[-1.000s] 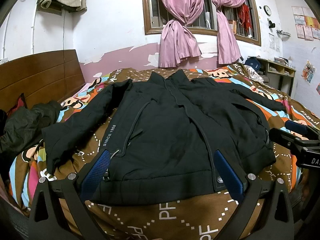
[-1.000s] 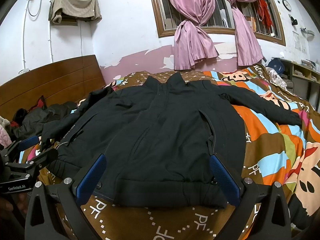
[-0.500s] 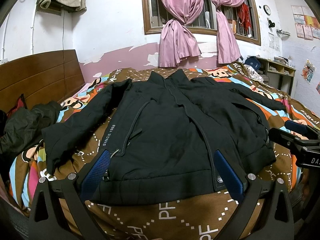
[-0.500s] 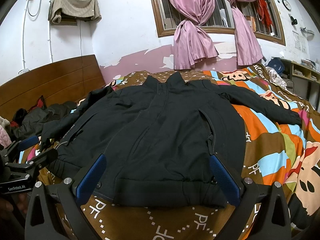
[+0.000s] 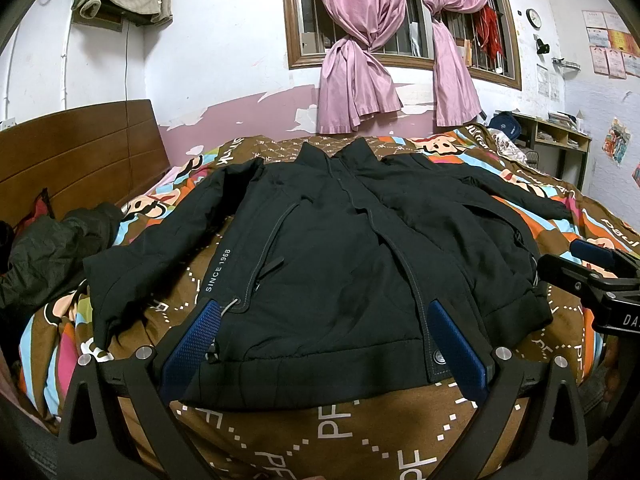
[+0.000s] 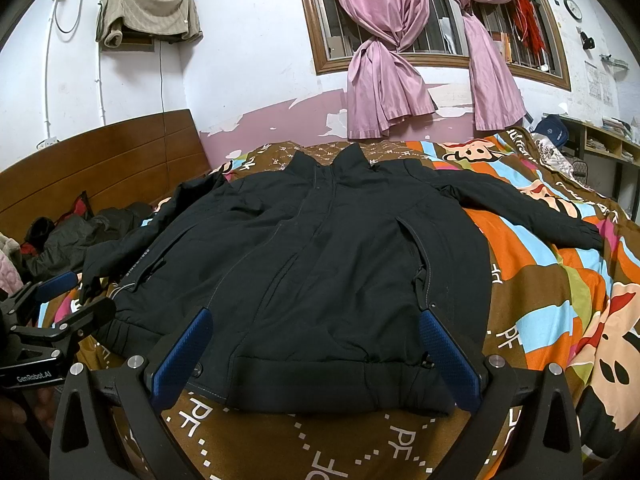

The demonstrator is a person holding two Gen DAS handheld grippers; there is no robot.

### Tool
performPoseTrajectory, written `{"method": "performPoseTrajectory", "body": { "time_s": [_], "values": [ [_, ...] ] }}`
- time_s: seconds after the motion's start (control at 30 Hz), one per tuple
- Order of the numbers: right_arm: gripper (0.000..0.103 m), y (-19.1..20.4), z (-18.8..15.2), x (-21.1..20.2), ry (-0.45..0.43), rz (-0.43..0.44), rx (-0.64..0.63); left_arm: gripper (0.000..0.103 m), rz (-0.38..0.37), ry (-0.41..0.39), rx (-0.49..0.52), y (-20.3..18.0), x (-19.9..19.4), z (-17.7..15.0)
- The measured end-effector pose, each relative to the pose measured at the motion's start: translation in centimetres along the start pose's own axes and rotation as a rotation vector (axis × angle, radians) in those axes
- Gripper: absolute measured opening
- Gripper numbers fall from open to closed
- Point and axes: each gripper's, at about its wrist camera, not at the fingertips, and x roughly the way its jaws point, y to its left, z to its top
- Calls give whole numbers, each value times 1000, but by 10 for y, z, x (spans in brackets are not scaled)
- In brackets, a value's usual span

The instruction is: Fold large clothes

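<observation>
A large black jacket (image 5: 340, 264) lies flat, front up and zipped, on the bed, collar away from me, both sleeves spread out to the sides. It also shows in the right wrist view (image 6: 320, 264). My left gripper (image 5: 324, 320) is open and empty, hovering over the jacket's hem at its left half. My right gripper (image 6: 316, 328) is open and empty over the hem at its right half. Each gripper shows in the other's view, the right one (image 5: 592, 268) at the right edge, the left one (image 6: 52, 304) at the left edge.
The bed carries a colourful cartoon-print quilt (image 6: 540, 300). A dark bundle of clothes (image 5: 48, 248) lies at the left by the wooden headboard (image 5: 80, 152). A window with tied pink curtains (image 5: 360, 80) is behind. Shelves (image 5: 560, 136) stand at the far right.
</observation>
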Motion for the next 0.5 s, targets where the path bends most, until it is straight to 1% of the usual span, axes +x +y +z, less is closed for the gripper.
{"method": "performPoseTrajectory", "body": {
  "time_s": [0.27, 0.33, 0.43, 0.47, 0.5],
  "values": [
    [103, 1, 1, 0, 3, -1, 4, 101, 2, 2, -1, -1, 1, -1],
    [103, -5, 2, 0, 9, -7, 6, 101, 3, 2, 1, -1, 1, -1],
    [103, -4, 2, 6, 41, -47, 14, 101, 7, 6, 4, -1, 1, -1],
    [103, -10, 3, 10, 70, -70, 26, 101, 7, 10, 2, 0, 2, -2],
    [103, -14, 5, 10, 85, -71, 34, 101, -2, 30, -12, 3, 5, -2]
  ]
}}
